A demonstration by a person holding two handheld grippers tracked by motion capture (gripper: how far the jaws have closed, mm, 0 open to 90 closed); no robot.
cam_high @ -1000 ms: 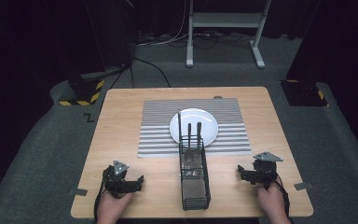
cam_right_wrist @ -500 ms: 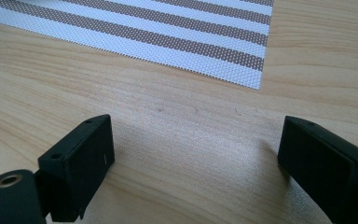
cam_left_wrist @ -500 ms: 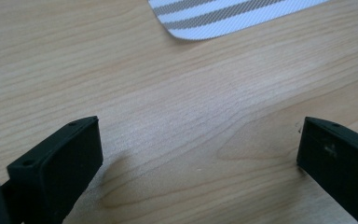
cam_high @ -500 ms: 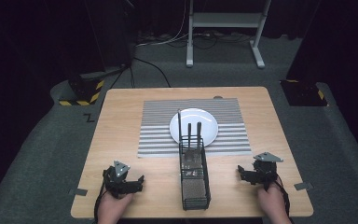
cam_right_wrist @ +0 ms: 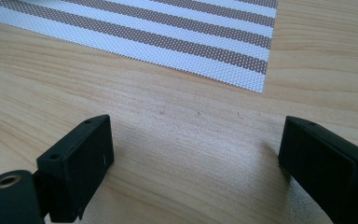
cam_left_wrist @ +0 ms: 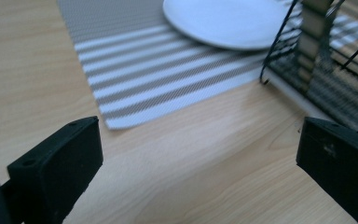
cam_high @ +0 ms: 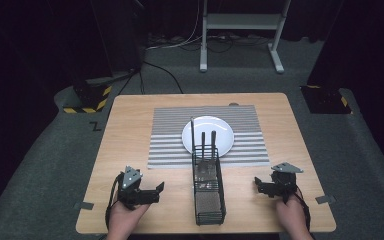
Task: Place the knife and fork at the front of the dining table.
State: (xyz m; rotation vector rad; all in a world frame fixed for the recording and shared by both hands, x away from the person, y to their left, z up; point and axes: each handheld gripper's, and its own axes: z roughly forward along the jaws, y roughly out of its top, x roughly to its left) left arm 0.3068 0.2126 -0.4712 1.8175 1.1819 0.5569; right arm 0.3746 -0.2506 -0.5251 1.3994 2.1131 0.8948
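Nothing has moved since the earlier frames: both grippers rest where they were. Wire basket stands at the middle of the table's near edge, its far end touching the white plate on the striped mat; dark upright utensils stand in that far end. I hold the left gripper and right gripper either side of it, near the front corners, jaws wide apart and empty. My judgement: reach for one utensil handle from above, squarely, and keep clear of the wires. Table is otherwise bare.
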